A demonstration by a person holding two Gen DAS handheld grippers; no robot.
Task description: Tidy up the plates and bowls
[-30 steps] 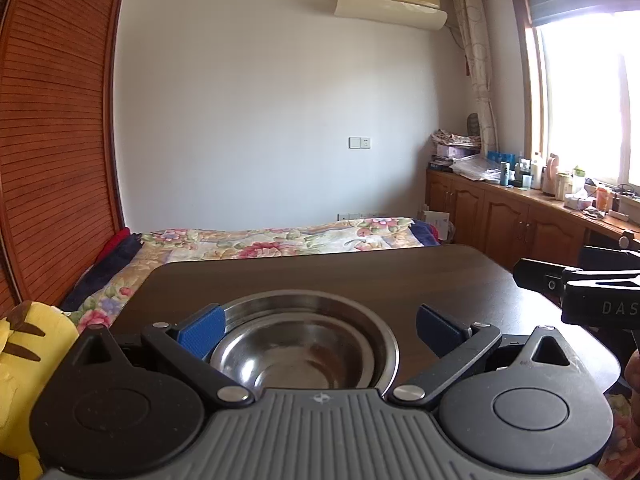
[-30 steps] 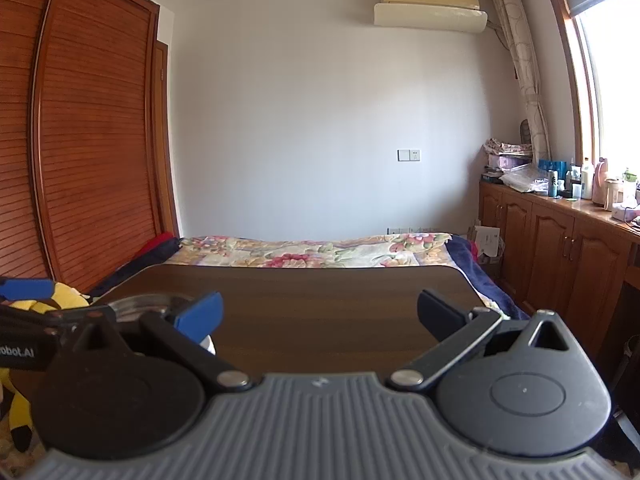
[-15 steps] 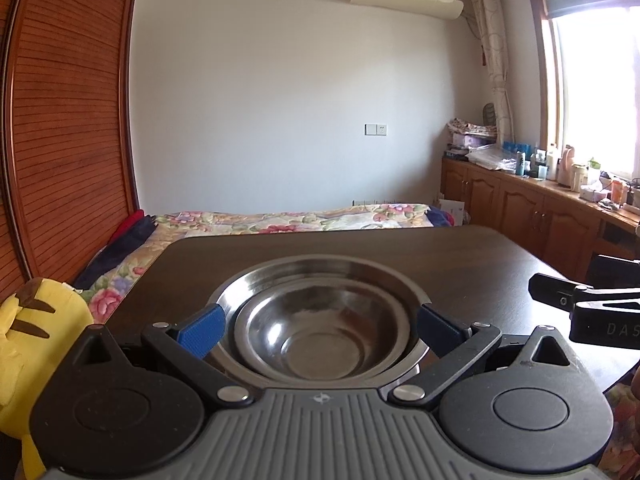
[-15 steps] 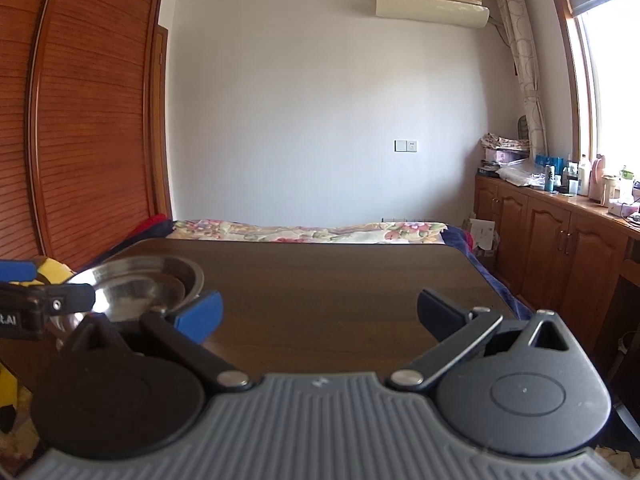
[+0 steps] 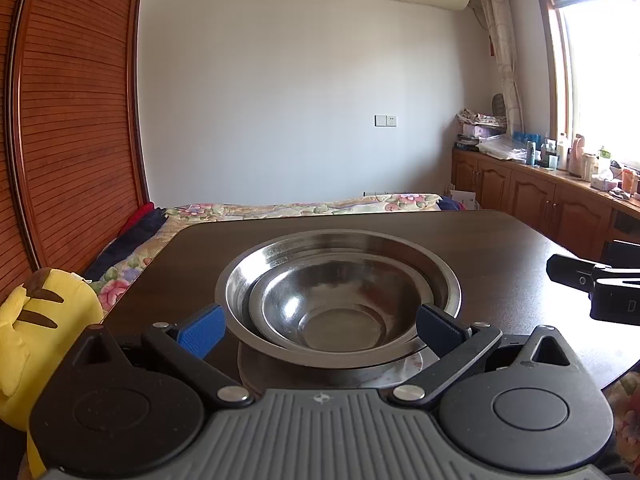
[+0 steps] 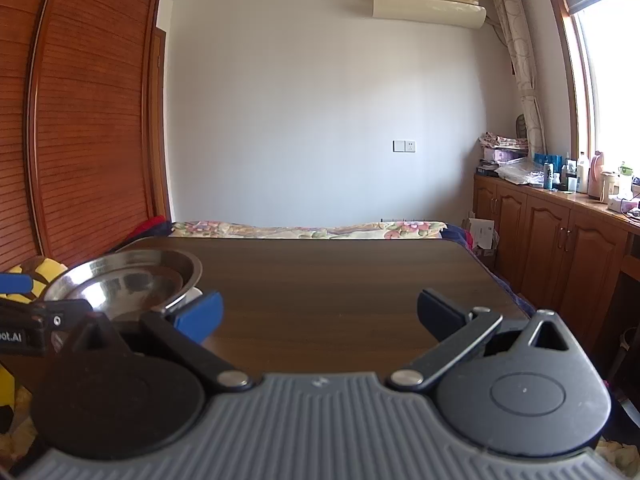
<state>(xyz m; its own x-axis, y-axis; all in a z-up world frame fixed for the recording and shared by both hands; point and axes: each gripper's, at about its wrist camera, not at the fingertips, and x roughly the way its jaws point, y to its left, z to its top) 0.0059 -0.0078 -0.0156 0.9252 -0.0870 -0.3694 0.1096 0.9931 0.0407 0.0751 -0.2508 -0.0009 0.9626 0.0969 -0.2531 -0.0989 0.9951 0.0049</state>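
On the dark wooden table (image 5: 500, 256) in front of me sits a stack of steel dishes. The large steel bowl (image 5: 436, 268) holds a smaller steel bowl (image 5: 320, 308) nested inside it, and the small one has nothing in it that I can see beyond reflections. Under the pair lies a flat plate (image 5: 404, 372), of which only the near rim shows, with a reddish smear on it. The stack stands near the table's near-left corner; from my right wrist view the same large bowl (image 6: 100, 272) appears at the left edge, tilted a little toward me.

My left gripper (image 5: 320, 330) is spread wide, its blue pads (image 5: 200, 330) standing either side of the near rim of the large bowl. The pads are close beside the rim, but I cannot tell whether they touch it; nothing is pinched between them.

My right gripper (image 6: 320, 312) is also spread wide and holds nothing, with bare tabletop between its fingers. It hangs over the table to the right of the stack, well apart from the bowls.

A yellow plush toy (image 5: 44, 320) sits off the table's left side, and a flowered bedspread (image 5: 304, 208) lies beyond the far edge.
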